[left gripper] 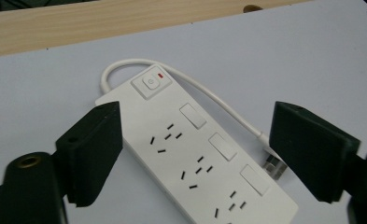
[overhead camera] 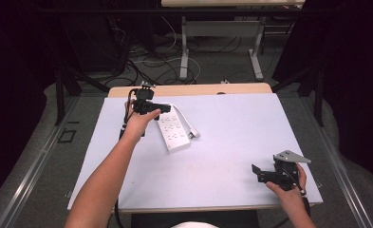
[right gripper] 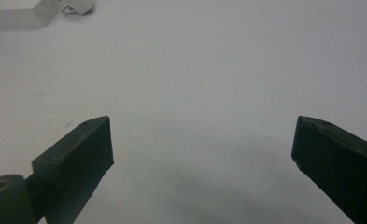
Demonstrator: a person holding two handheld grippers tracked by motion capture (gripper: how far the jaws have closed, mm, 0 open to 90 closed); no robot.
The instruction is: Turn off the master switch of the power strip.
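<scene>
One white power strip (left gripper: pixel 190 154) lying flat on the table (overhead camera: pixel 231 128), far-left part: three socket groups, three small switches, one main button with red light, white cord looped behind. Left gripper (left gripper: pixel 195 154) above it, jaws wide apart, empty. Right gripper (right gripper: pixel 202 154) near right, jaws spread, empty.

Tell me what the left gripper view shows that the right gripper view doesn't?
The left gripper view alone shows the power strip's top: its switch with a red light, its sockets, the looping white cord and the table's wooden edge. The right gripper view alone shows bare tabletop between its jaws, with a white corner at its top left. Both show two open black jaws holding nothing.
</scene>
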